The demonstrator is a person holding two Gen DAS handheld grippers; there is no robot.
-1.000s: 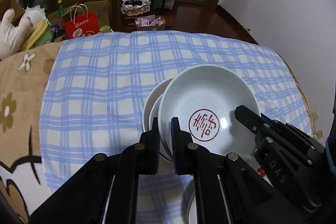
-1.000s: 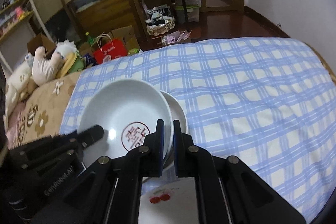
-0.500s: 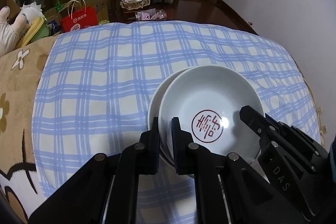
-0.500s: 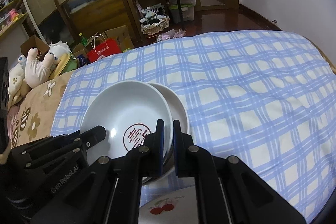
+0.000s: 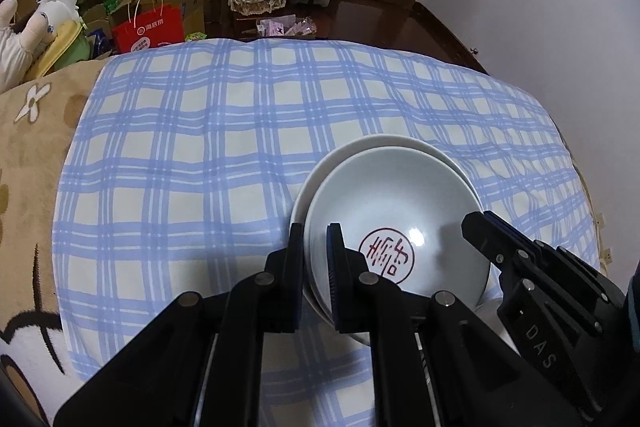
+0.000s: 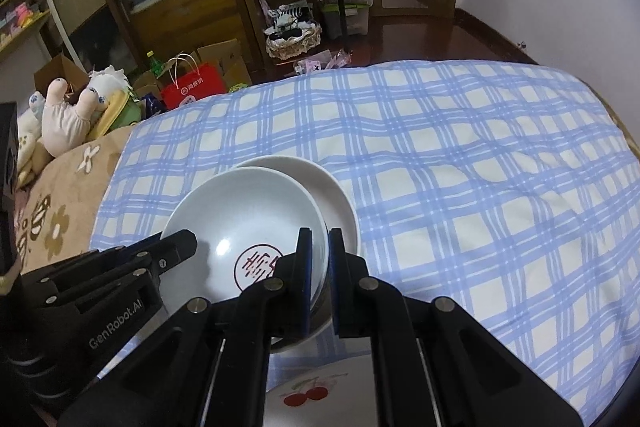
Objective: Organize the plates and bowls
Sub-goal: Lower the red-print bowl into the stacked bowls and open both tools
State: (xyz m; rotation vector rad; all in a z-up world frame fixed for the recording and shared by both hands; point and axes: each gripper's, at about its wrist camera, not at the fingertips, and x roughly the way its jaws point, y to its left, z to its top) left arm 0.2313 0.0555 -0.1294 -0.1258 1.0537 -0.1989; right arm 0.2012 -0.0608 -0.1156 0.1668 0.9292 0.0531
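A pale bowl with a red seal mark is held by both grippers at once above the blue checked cloth that is spread over the bed. The left gripper is closed narrowly on the bowl's left rim, with one finger outside the wall and the other inside. The right gripper is clamped in the same way on the bowl's opposite rim, its jaws nearly together with only the thin wall between them. In the left wrist view the right gripper is seen entering from the lower right, its tip over the bowl's inner wall.

Under the held bowl a second white dish is nested; its rim is seen past the far side of the held bowl in both views. Whether the two are touching cannot be told. The pair is placed near the close edge of the cloth, toward its right side as seen from the left wrist.

At the very near edge, below the right gripper, part of a plate with a cherry print is visible. A tan flowered blanket lies beside the cloth on the left.
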